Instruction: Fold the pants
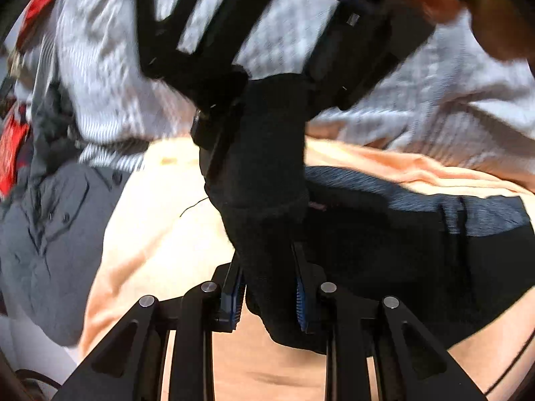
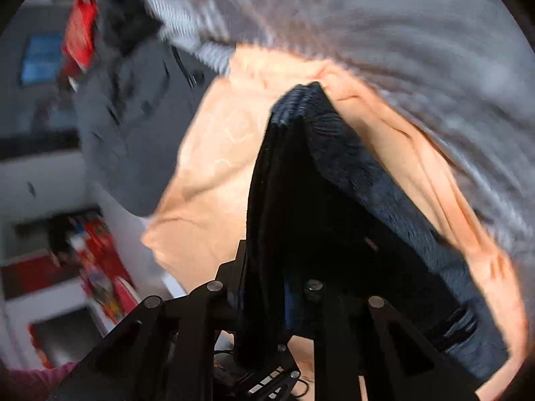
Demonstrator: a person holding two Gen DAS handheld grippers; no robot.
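The dark pants [image 1: 384,234] lie partly on a peach sheet [image 1: 157,234], with a blue-grey waistband [image 1: 418,200] showing. My left gripper [image 1: 267,297] is shut on a bunched fold of the black fabric and lifts it. My right gripper [image 1: 234,77] shows above in the left wrist view, clamped on the same fold higher up. In the right wrist view my right gripper [image 2: 264,304] is shut on the pants [image 2: 334,200], which stretch away from it over the peach sheet [image 2: 214,173]. The view is blurred.
A grey shirt [image 1: 50,240] lies crumpled at the left of the sheet. A white-grey striped blanket [image 1: 418,83] covers the far side. Red items [image 1: 13,143] sit at the far left. The person's hand [image 1: 468,10] is at top right.
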